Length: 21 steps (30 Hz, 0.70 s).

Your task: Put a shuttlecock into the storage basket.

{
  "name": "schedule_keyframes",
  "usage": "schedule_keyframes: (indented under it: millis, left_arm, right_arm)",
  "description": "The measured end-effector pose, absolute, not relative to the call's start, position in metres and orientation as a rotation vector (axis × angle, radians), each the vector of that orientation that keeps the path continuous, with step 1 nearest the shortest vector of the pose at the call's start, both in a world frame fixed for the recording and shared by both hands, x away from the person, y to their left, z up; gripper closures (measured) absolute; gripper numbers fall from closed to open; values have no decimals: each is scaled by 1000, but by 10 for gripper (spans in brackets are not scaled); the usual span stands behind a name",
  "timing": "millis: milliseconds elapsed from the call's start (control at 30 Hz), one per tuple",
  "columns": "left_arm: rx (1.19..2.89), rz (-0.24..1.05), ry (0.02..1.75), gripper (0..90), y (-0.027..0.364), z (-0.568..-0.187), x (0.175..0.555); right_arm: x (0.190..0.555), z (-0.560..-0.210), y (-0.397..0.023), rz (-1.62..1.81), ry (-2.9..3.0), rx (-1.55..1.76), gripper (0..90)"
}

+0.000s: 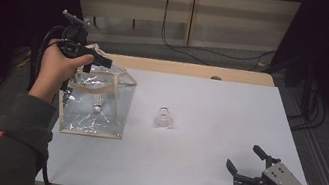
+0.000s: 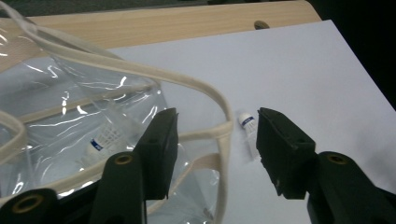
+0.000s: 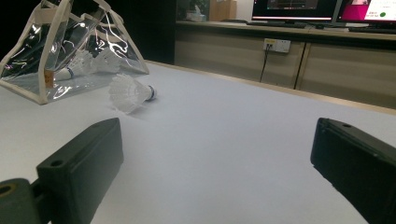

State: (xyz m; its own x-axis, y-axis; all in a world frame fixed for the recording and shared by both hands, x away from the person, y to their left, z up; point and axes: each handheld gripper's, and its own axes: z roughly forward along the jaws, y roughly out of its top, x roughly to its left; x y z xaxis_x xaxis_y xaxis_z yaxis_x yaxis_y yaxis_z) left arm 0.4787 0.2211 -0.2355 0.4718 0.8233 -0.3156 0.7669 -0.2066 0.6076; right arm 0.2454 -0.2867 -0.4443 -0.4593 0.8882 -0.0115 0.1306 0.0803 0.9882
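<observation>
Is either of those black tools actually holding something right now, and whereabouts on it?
Neither. The left tool stands open at the clear bag's cream rim, pads not pressing it. The right tool is open over the bare table.

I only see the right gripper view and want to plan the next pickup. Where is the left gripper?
Observer: The left gripper is up at the top rim of the bag, at the table's left.
Operator: Is it clamped on the bag?
Observer: No. Its jaws stand open, and the bag's cream trim runs between them unpressed.
Operator: Does the loose shuttlecock touch the bag?
Observer: No. From above, the shuttlecock lies clear of the bag, to its right, near mid-table.
</observation>
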Motion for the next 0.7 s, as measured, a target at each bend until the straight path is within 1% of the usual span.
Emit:
schedule_keyframes:
  millis: [133,300,467,600,700]
  left_arm:
    - [2011,69,1295,455,216,-237,475]
    - [2028,53,1262,438,205,-239,471]
    - [2048,48,1220,394,197,-241,469]
    - [2058,38,1200,385,191,-244,467]
    - [2053,14,1188,366,187,-246,465]
  right_arm:
    - [245,-444,-287,1439,1691,1019,24]
    - [245,-444,-286,1442,1690,1018,23]
    - [245,-443,-286,1445,1688,1014,23]
    - [244,-443,-286,1445,1692,1012,23]
    - [244,-443,-286,1444,1691,1012,23]
